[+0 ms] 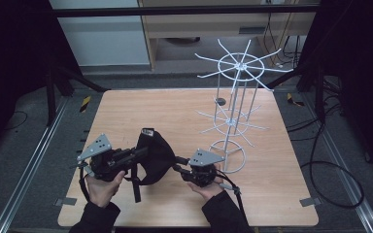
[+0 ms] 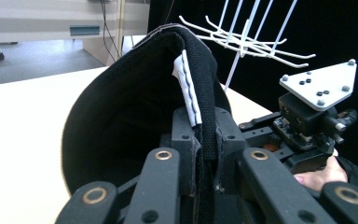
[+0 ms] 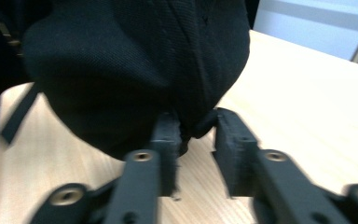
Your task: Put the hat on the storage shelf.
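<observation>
Lower centre of the high view, the round black fabric cap hangs between both tools above the pale wooden table. Right of it stands the white wire display rack. The left gripper clamps the cap's band; the right gripper stands parted around its edge.

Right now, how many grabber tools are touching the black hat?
2. The left gripper is clamped on the black hat's edge at its left; the right gripper has its jaws apart around the fabric at its right.
</observation>
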`<action>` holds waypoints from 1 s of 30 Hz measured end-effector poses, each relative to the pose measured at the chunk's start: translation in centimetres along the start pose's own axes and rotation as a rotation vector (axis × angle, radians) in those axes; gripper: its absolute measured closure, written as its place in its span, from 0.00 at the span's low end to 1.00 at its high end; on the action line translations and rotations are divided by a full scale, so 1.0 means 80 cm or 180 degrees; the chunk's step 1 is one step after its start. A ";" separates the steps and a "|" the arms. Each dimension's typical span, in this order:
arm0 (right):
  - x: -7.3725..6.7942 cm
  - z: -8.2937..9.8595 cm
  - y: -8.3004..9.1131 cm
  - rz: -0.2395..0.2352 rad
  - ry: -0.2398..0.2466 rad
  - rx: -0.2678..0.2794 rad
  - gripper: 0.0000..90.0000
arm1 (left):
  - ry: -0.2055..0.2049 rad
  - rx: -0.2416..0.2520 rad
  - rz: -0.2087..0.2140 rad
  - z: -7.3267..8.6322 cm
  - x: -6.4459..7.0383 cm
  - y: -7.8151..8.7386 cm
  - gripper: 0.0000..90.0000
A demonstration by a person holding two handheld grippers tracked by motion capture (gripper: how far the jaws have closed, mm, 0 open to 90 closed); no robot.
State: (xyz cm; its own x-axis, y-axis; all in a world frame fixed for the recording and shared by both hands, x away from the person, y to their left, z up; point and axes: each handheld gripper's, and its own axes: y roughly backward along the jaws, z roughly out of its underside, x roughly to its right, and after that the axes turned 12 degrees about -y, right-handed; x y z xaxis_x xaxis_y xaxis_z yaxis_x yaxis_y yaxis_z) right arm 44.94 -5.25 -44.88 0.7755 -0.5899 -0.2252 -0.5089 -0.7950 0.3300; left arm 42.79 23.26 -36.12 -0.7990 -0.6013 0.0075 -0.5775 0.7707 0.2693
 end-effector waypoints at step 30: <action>-0.047 -0.030 -0.047 0.0203 0.0152 -0.0018 0.83 | 0.0200 -0.0736 -0.1040 0.065 -0.062 0.016 0.61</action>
State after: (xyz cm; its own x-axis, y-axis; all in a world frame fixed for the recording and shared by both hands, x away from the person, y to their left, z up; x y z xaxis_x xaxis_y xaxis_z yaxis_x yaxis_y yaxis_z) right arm 44.79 0.28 -43.10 0.7585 -0.6318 -0.1596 -0.5559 -0.7552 0.3475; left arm 45.18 28.35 -40.83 -0.5637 -0.8240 -0.0576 -0.7407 0.4734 0.4767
